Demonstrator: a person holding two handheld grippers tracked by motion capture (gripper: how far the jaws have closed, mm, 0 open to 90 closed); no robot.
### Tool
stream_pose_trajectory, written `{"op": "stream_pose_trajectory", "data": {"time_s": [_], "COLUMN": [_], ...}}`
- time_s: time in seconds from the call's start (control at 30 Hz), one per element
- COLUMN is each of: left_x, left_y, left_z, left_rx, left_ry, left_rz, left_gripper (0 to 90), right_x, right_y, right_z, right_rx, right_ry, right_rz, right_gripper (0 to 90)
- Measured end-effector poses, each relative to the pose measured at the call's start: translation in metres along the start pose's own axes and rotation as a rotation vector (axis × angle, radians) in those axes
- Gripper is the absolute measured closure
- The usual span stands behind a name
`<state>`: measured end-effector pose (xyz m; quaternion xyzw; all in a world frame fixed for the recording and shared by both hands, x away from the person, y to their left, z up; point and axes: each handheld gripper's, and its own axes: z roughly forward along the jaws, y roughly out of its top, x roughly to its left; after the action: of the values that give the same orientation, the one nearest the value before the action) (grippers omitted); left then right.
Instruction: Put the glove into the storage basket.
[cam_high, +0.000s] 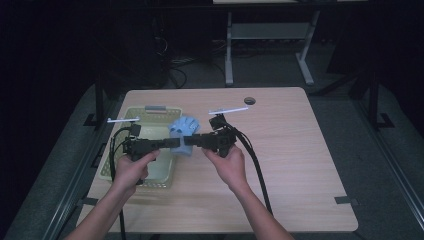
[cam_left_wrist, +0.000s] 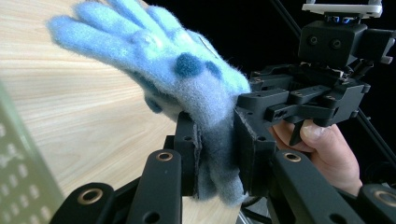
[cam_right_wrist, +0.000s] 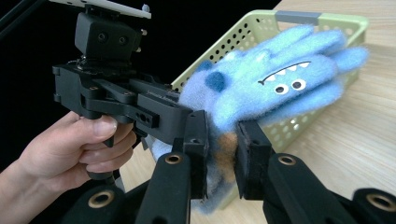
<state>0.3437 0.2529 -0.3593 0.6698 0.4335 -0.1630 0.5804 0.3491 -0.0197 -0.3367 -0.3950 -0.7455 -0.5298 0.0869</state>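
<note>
Both tools (cam_high: 184, 142) clamp the glove (cam_high: 183, 128) cuff — fingers point away, toward table's far edge

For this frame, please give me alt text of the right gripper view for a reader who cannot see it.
A fuzzy blue glove with a monster face is clamped at its cuff between the right gripper's black jaws, held above a wooden table. The left gripper, held in a hand, grips the same cuff from the left, and a green perforated basket sits behind.

A fuzzy blue monster-face glove (cam_high: 183, 131) hangs above the table, fingers pointing away, cuff pinched.
</note>
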Motion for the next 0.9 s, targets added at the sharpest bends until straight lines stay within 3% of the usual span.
{"op": "stream_pose_trajectory", "data": {"time_s": [0.9], "left_x": [0.025], "left_y": [-0.003], "left_z": [-0.052], "left_rx": [-0.016], "left_ry": [0.044], "left_rz": [-0.017], "left_gripper": [72.4], "right_x": [0.013], "right_y": [0.012], "right_z": [0.058], "right_rx": [0.055], "right_ry": [0.076], "right_rz": [-0.012], "right_gripper": [76.6]}}
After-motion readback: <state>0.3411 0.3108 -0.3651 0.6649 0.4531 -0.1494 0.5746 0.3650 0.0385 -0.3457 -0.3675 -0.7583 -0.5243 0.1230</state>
